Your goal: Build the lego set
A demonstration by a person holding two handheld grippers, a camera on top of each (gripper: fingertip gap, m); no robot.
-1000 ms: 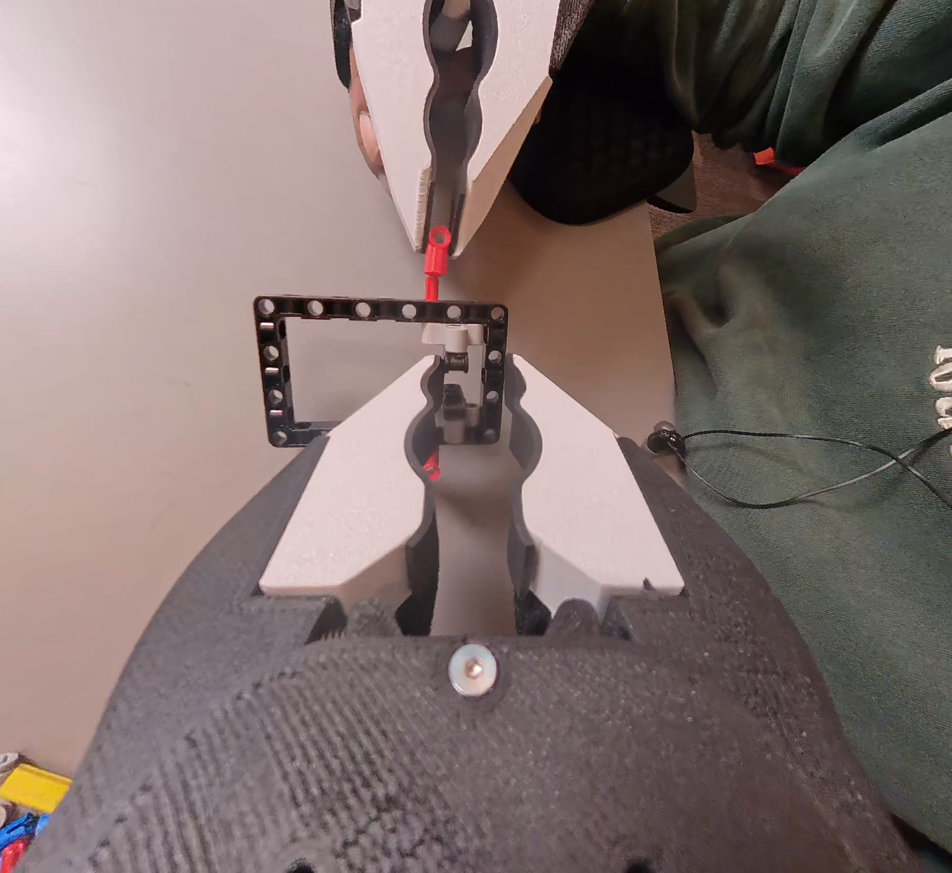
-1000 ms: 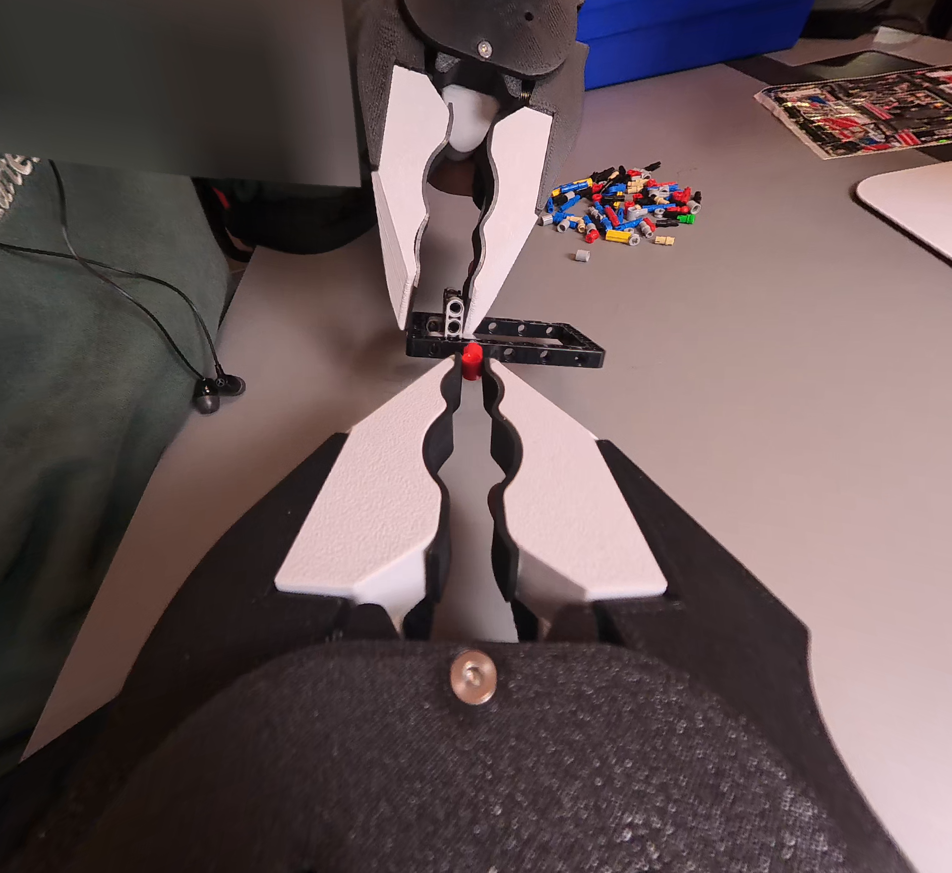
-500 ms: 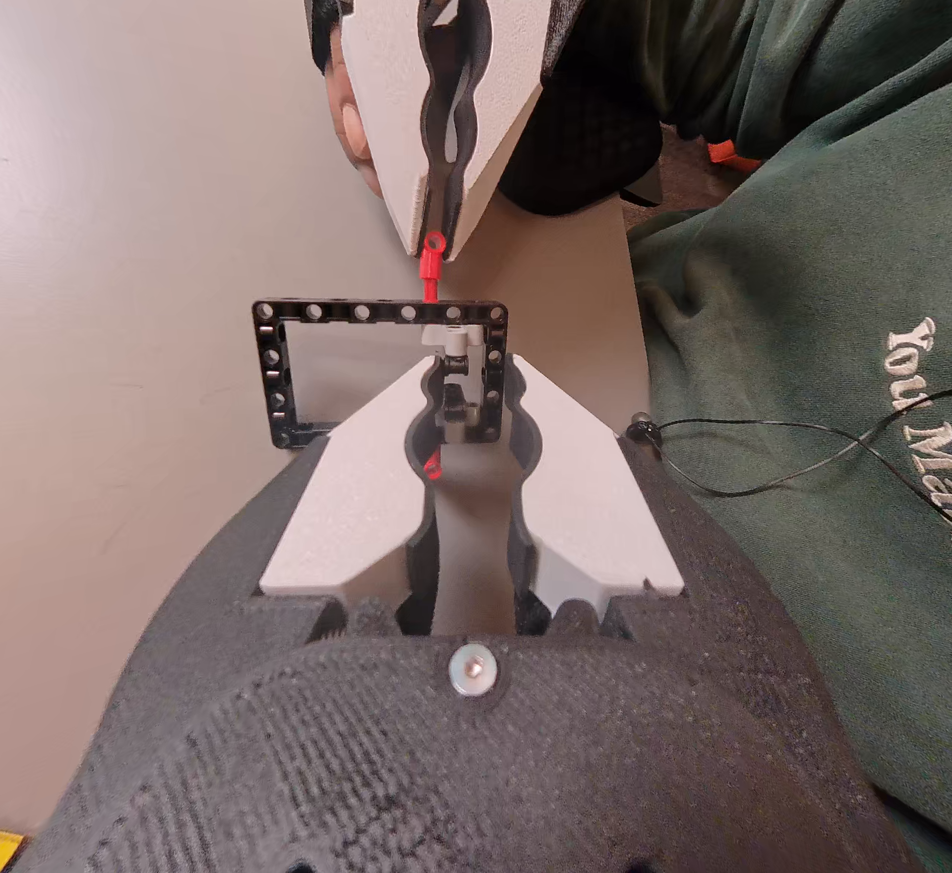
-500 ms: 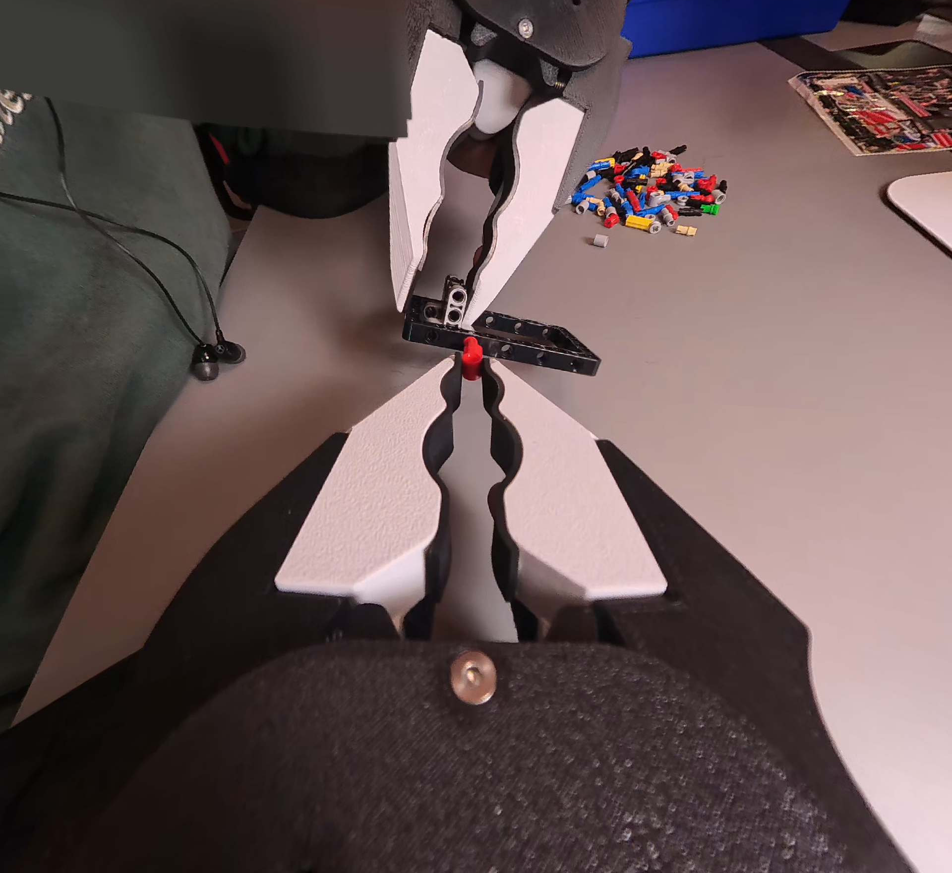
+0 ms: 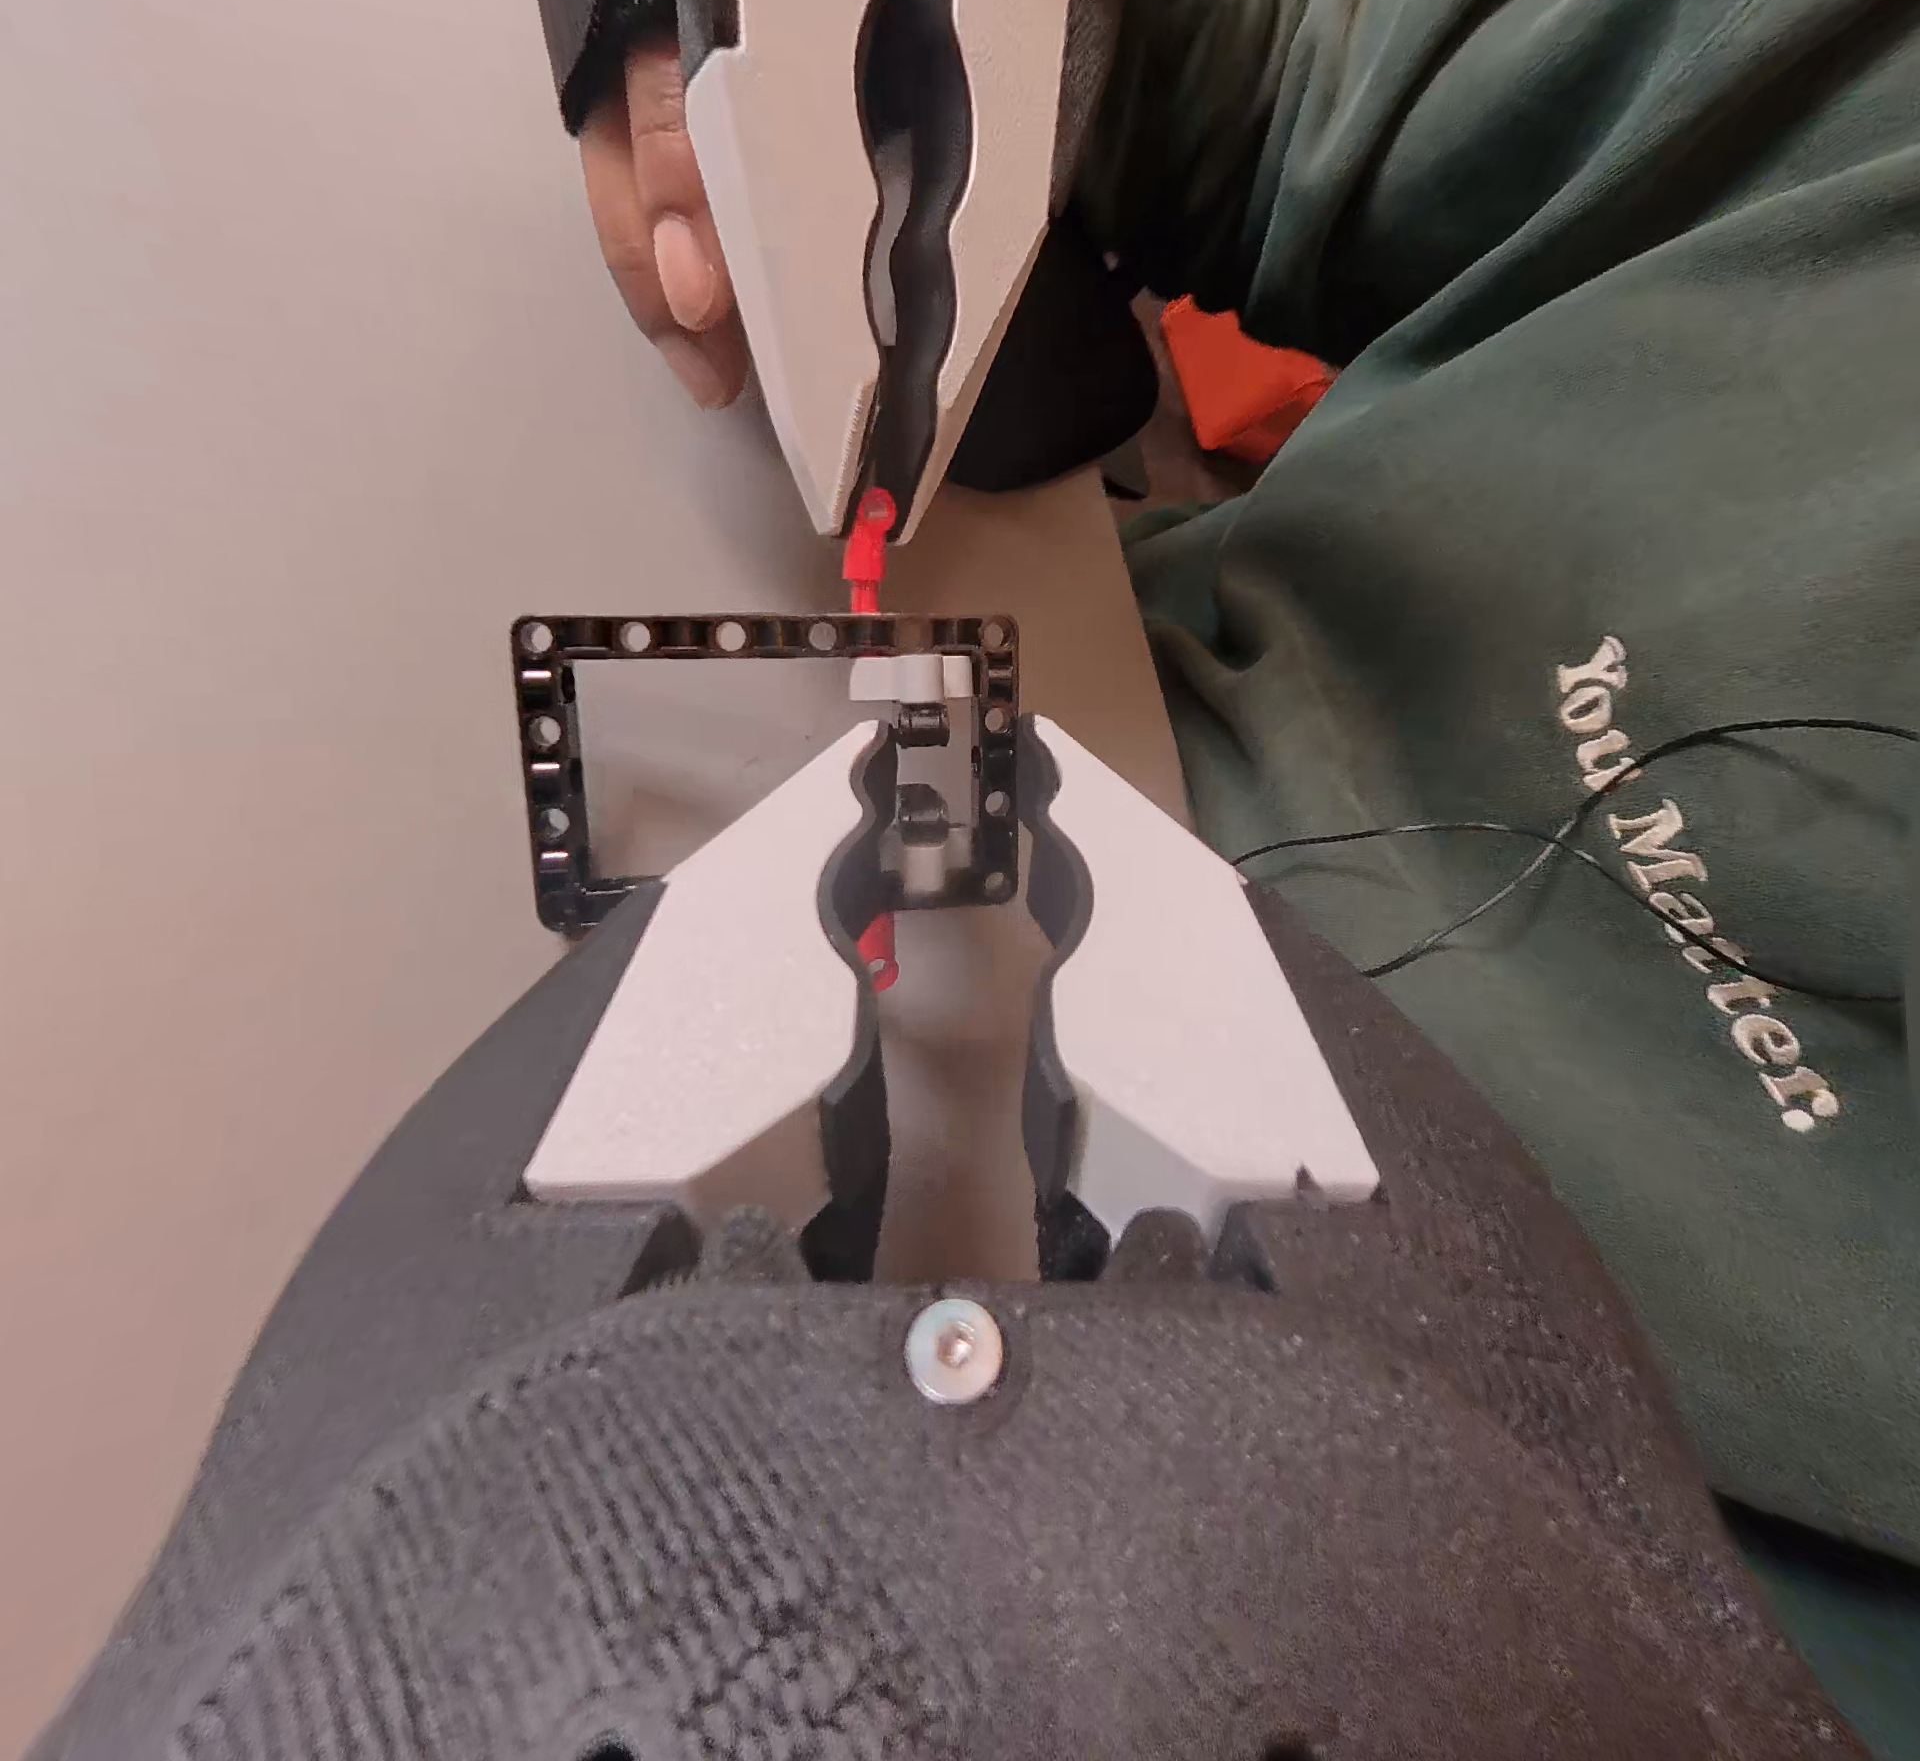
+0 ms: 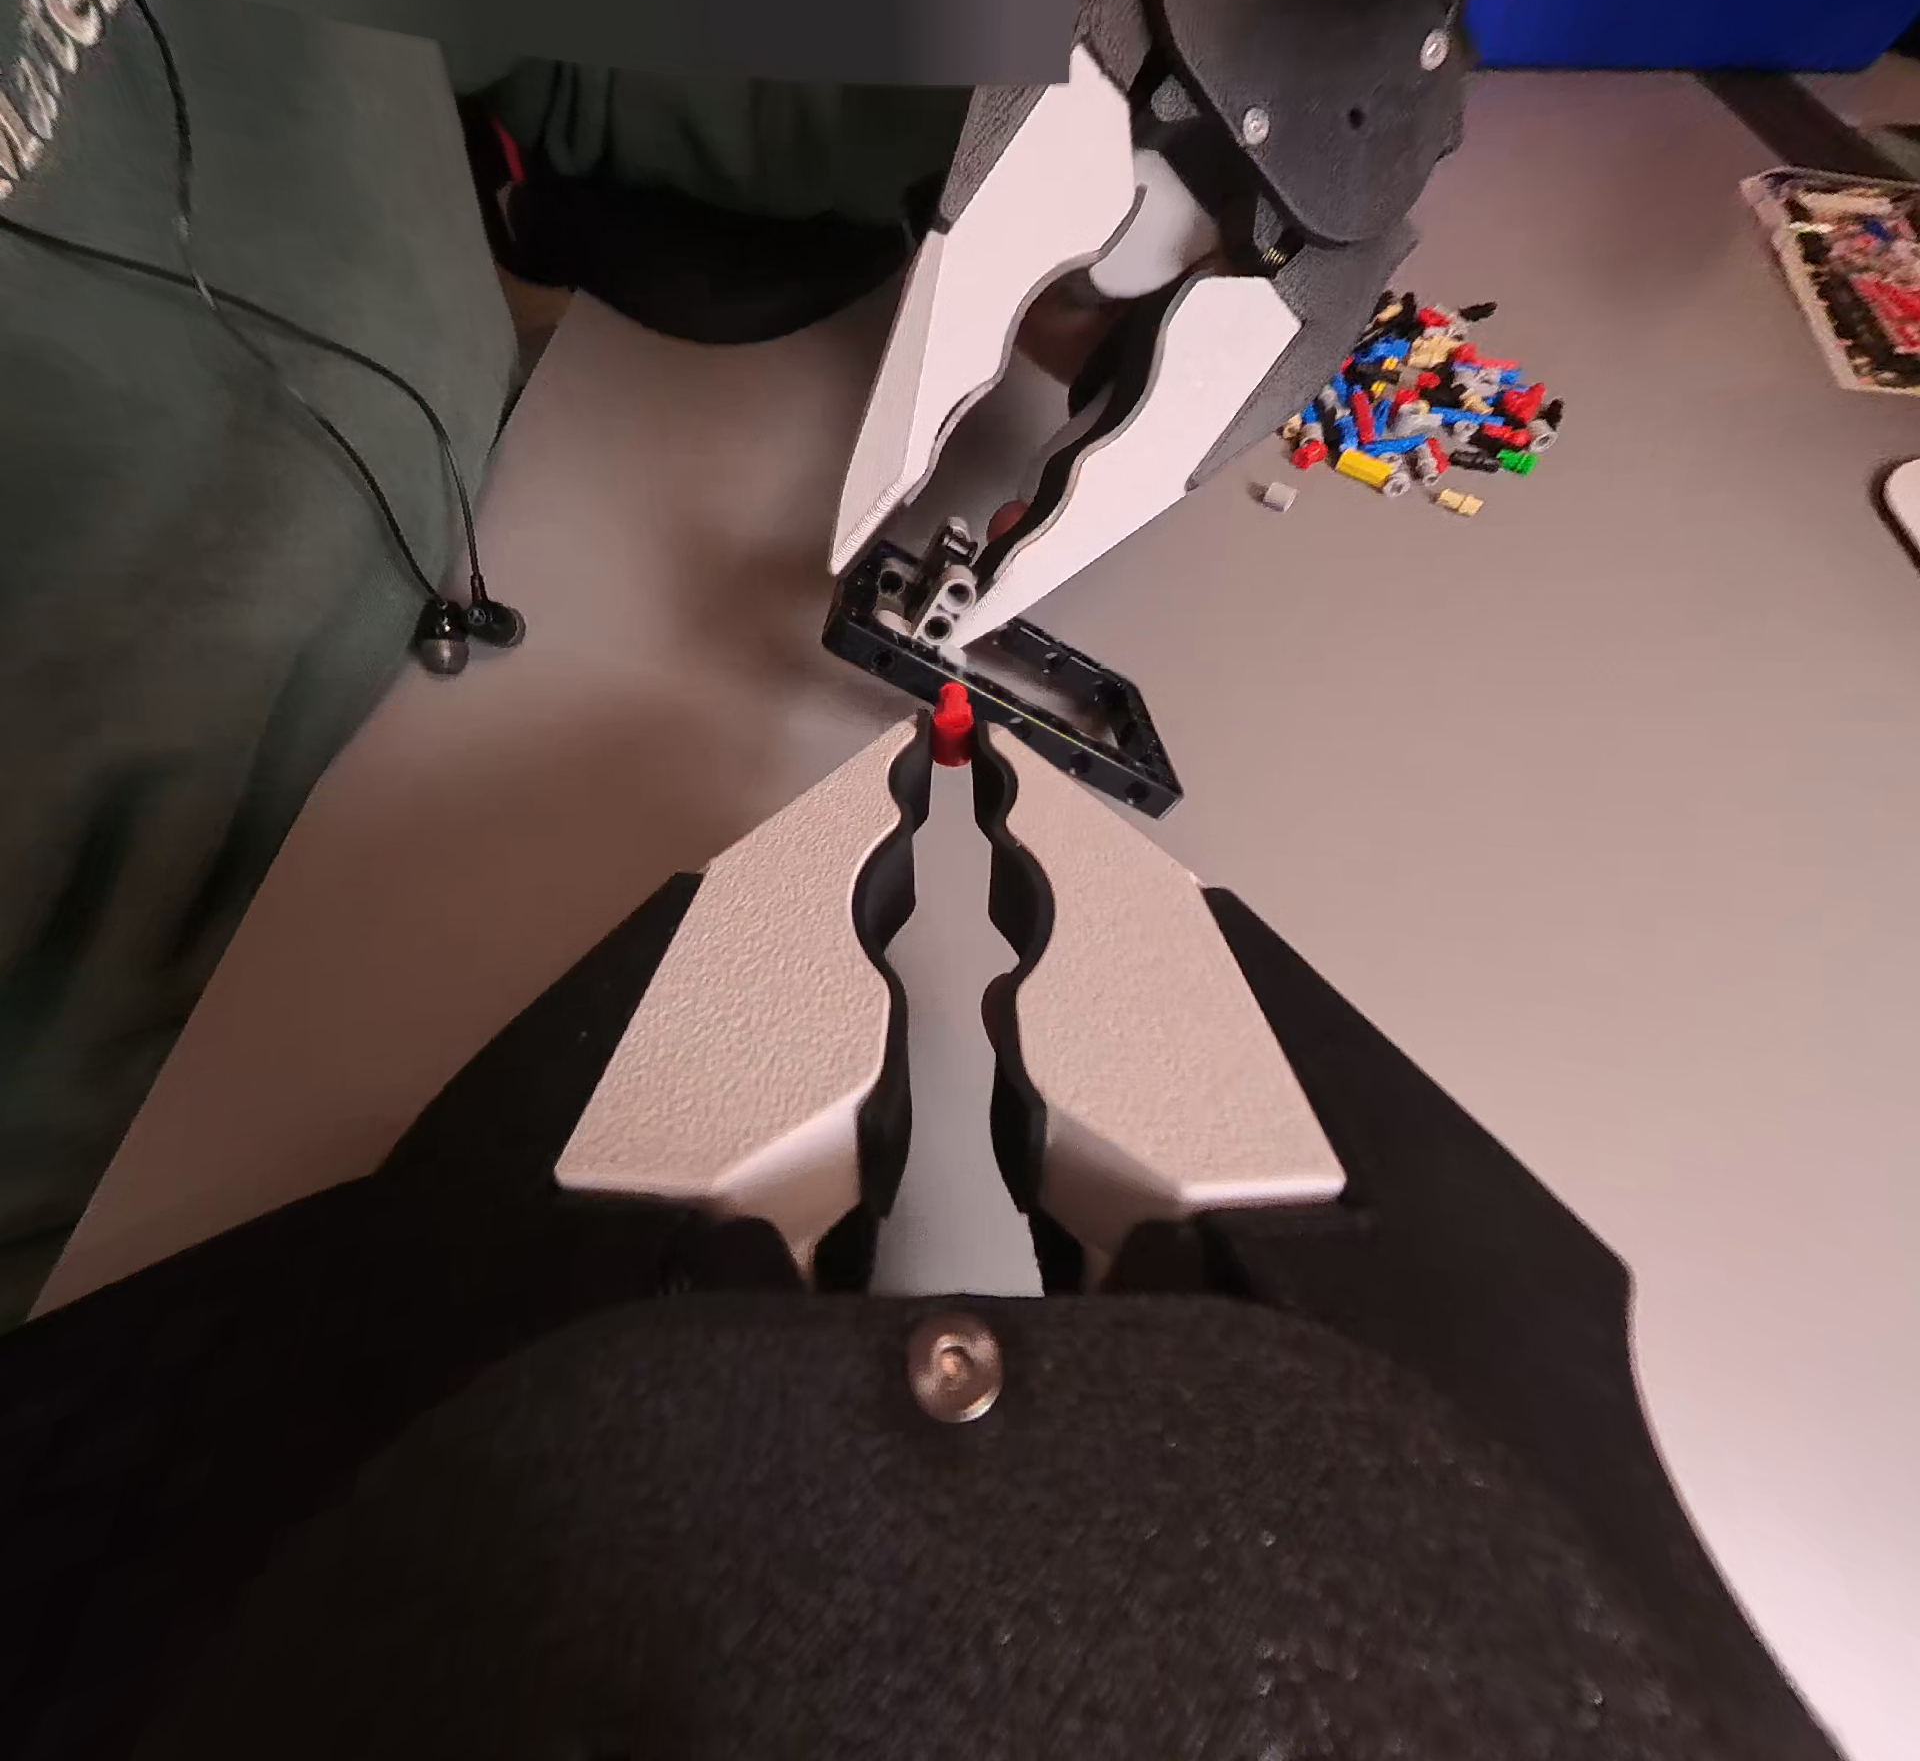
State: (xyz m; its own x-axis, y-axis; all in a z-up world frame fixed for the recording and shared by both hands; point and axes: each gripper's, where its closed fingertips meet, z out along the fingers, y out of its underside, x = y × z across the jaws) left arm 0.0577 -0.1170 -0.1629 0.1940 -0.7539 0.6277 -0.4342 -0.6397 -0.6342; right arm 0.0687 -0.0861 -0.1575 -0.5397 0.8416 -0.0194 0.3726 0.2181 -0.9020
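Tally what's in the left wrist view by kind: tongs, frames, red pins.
tongs: 2, left tongs and right tongs
black frame: 1
red pins: 2, upper red pin in the right tongs, lower red pin at the frame's near edge
total: 5

The booklet (image 6: pixel 1860 277) at 2 o'clock gets chopped by the right edge, and the loose brick pile (image 6: pixel 1423 402) beside it is too tiny to sort. The black frame (image 5: pixel 769 636)'s near corner hides behind the jaws.
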